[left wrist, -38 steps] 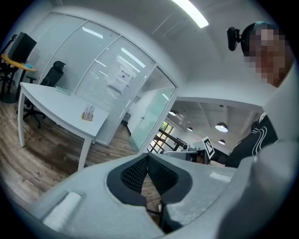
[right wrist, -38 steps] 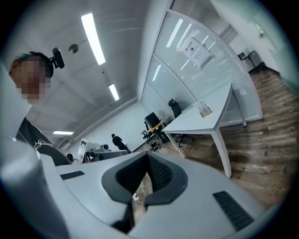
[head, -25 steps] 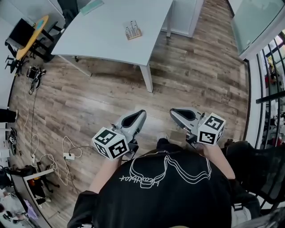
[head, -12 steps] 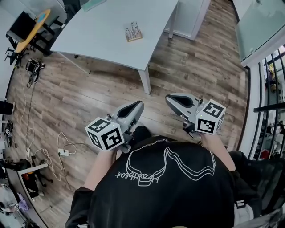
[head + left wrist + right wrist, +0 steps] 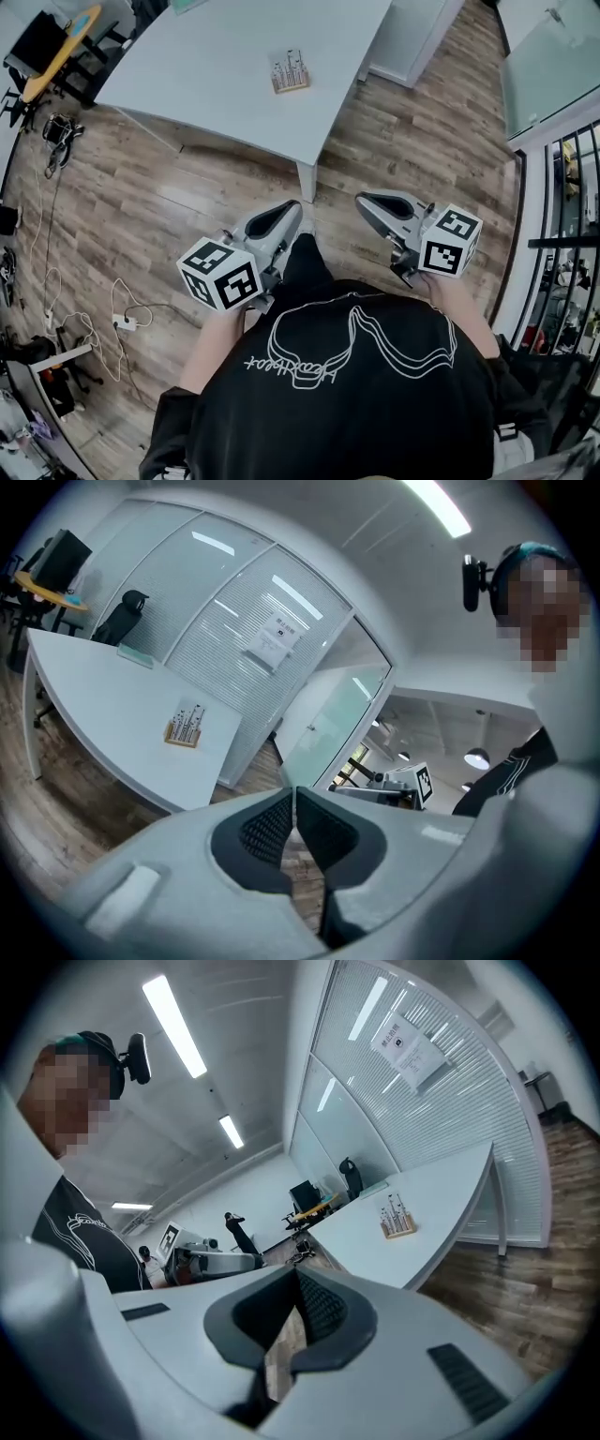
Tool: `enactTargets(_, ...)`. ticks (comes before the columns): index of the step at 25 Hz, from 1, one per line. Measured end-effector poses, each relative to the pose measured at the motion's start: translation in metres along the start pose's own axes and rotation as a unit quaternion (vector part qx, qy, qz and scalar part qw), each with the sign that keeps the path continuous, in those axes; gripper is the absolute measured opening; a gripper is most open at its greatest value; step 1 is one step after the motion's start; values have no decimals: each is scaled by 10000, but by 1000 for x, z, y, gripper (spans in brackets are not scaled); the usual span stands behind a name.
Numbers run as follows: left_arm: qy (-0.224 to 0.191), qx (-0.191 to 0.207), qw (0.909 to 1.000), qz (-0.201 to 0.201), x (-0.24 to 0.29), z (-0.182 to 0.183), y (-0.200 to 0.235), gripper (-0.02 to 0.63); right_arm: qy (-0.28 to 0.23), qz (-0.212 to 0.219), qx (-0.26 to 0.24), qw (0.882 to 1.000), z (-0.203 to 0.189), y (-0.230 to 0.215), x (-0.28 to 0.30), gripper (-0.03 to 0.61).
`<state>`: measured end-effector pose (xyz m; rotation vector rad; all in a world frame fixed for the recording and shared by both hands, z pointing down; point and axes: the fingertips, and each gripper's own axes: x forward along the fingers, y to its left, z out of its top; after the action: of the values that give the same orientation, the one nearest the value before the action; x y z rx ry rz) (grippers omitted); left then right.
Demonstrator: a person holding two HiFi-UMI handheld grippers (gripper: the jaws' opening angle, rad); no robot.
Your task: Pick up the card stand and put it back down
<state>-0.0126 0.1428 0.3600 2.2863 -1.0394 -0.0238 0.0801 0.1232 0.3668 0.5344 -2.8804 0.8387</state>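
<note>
Head view, read from the wearer outward: one black shirt (image 5: 347,394) with a white line drawing fills the lower edge. In front of it the person holds two pairs of tongs side by side over the wooden floor (image 5: 187,206). Each pair carries one marker cube at its rear, two cubes in all: the left cube (image 5: 220,275) and the right cube (image 5: 452,242). The left tongs (image 5: 292,208) and the right tongs (image 5: 364,199) point forward towards the worktop, apart from each other and touching nothing. Left gripper view shows the left tongs (image 5: 293,797) pressed together, with only floor planks seen in the slit below them, and the right cube (image 5: 419,780) off to the side. Right gripper view shows the right tongs (image 5: 292,1281) likewise together and empty, with the left cube (image 5: 172,1238) beside them. Beyond the tips, one white leg (image 5: 307,178) stands at the near corner of the single pale worktop (image 5: 206,75). One card stand (image 5: 289,73), a small wooden base with pale upright pieces, sits upright on the worktop towards its right side, well apart from both tongs. The same card stand (image 5: 185,726) shows on the worktop (image 5: 103,696) in left gripper view, and again in right gripper view, card stand (image 5: 397,1217) on worktop (image 5: 441,1194). Far left on the floor lie loose cables with one white power strip (image 5: 122,322). One yellow-topped table (image 5: 58,58) stands at the upper left corner.
</note>
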Motion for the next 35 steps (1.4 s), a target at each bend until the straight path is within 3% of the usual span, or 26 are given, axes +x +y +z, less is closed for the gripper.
enactTargets(8,242,-156,9996,33,55,54,76,15,113,-309,178,9993,48,-76,51,5)
enactTargets(13,128,-417,9990,37,80,91,129,15,54,-384,305,9988,75,-120,88,5)
enactTargets(17,289,-60,9994,192,97,109,163,15,-14,-407,342,9986,92,-148,112,5)
enactTargets(22,308,259,9991,114,121,132,193,17,-248,-111,684,9973,117,-177,136,5)
enactTargets(25,498,265,9982,197,136,134,215,17,-223,-226,592,9977,123,-200,146,9)
enactTargets(28,550,342,9977,185,148,134,234,20,-56,-369,405,9985,120,-220,158,101)
enactTargets(35,793,329,9955,393,174,125,283,138,572,-902,-162,9942,105,-268,189,143)
